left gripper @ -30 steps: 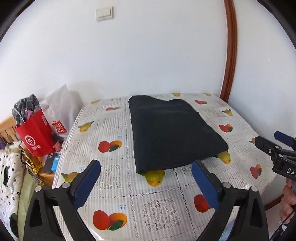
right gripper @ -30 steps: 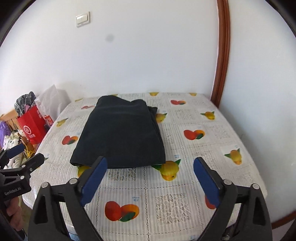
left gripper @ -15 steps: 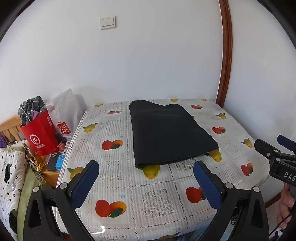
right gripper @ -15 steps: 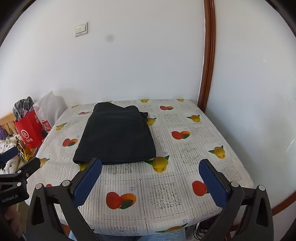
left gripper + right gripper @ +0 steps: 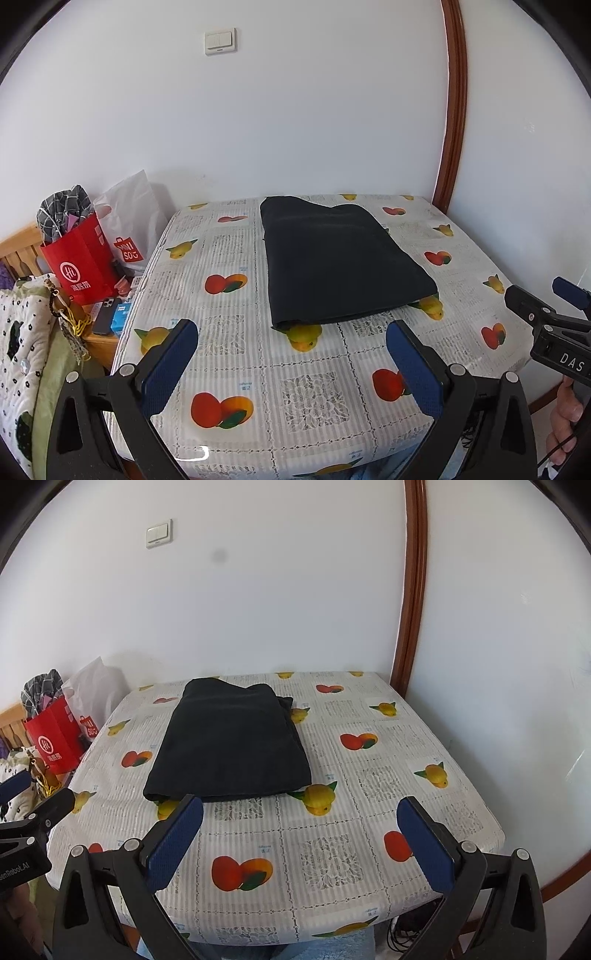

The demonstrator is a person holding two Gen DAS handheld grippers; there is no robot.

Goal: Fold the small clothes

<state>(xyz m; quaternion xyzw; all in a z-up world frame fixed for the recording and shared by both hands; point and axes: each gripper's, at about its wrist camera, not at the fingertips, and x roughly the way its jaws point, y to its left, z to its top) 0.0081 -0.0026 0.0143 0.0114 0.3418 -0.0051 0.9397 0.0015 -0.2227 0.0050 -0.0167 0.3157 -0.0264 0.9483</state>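
Observation:
A dark folded garment (image 5: pixel 340 262) lies flat on the table's fruit-print cloth (image 5: pixel 236 354), toward the far side; it also shows in the right wrist view (image 5: pixel 231 746). My left gripper (image 5: pixel 291 339) is open and empty, held back over the table's near part, short of the garment's near edge. My right gripper (image 5: pixel 301 819) is open and empty too, above the near edge of the table (image 5: pixel 332 878). Each gripper shows at the side of the other's view, the right one (image 5: pixel 546 314) and the left one (image 5: pixel 29 812).
A red paper bag (image 5: pixel 79 266) and a white plastic bag (image 5: pixel 129 225) stand left of the table beside a low wooden stand with a phone (image 5: pixel 107 314). A quilted cloth (image 5: pixel 18 350) lies at far left. White walls and a brown door frame (image 5: pixel 448 129) bound the table.
Both grippers have drawn back and up from the garment, so more of the table shows. The garment has not moved. Both stay open.

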